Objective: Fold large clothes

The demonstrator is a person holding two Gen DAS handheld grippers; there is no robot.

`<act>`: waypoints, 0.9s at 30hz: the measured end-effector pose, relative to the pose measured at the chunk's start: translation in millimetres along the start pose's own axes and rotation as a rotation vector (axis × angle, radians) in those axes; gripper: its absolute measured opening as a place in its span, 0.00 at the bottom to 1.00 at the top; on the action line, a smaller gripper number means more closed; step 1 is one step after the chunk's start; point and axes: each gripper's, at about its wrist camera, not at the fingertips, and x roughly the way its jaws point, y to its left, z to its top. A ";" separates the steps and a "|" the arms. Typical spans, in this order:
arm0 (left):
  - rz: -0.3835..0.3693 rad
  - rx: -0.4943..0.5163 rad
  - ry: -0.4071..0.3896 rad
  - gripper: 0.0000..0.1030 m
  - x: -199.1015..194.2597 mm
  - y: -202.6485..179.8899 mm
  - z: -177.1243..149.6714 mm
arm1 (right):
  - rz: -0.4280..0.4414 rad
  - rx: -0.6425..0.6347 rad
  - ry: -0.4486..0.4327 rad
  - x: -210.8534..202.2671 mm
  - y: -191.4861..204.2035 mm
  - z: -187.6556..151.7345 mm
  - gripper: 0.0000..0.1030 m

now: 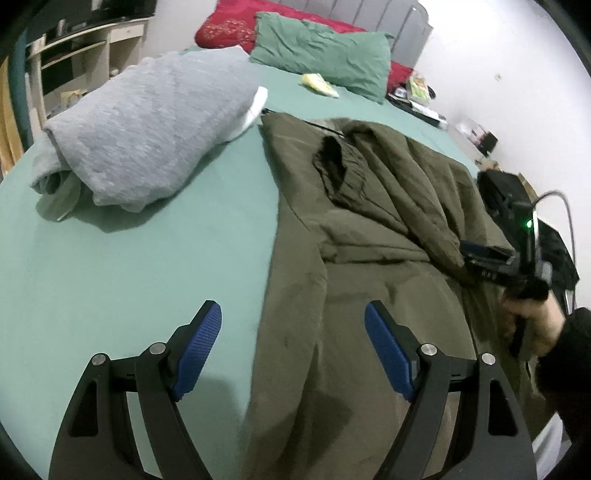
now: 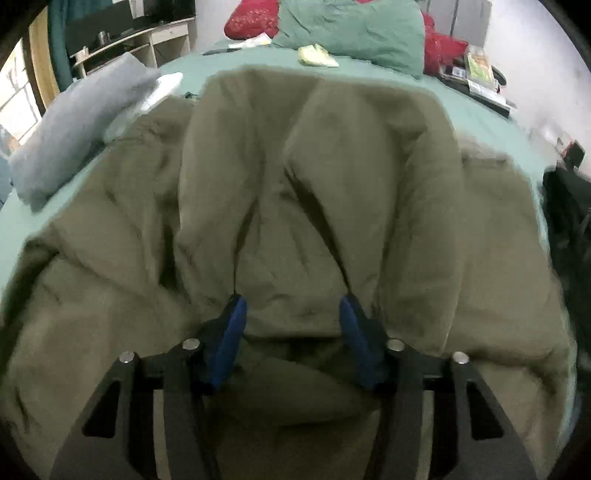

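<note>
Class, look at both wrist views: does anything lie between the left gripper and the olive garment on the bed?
Nothing visible does. The left gripper hangs open right over the edge of the olive garment; the grey blanket lies apart, off to the side.

Quick count, standing by the bed (image 1: 155,266): 1 bed w/ green sheet. 1 big olive garment (image 1: 369,258) spread on it, and nothing else of that kind. 1 grey bundle (image 1: 147,125), folded, w/ a white piece (image 1: 255,107) showing at its edge. Pillows: 1 green pillow (image 1: 325,51) in front, 1 red cushion (image 1: 229,26) behind it; more red shows right of the green one, can't tell if separate. 1 small yellow-green item (image 1: 319,84) near the pillows. Claws: 2, left claw (image 1: 293,325) and right claw (image 2: 291,314), each w/ 2 blue pads. 1 hand (image 1: 532,325) visible. 1 shelf unit (image 1: 85,48) by the wall.
</note>
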 end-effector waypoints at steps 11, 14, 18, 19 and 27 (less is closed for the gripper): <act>-0.030 -0.026 -0.034 0.81 -5.8 -2.9 9.9 | -0.109 -0.044 -0.301 -65.5 -23.2 81.5 0.51; -0.024 -0.047 -0.030 0.81 -2.4 2.3 12.9 | -0.026 0.095 -0.269 -18.0 -53.2 134.2 0.51; 0.006 -0.042 -0.016 0.81 2.4 7.5 14.9 | 0.008 0.265 -0.050 65.8 -70.9 138.1 0.44; 0.015 -0.037 -0.014 0.81 3.1 8.5 15.0 | -0.004 0.256 -0.003 82.9 -69.8 135.0 0.44; 0.014 -0.011 0.004 0.81 -5.7 6.4 1.3 | -0.043 0.133 -0.108 17.8 -61.9 102.5 0.48</act>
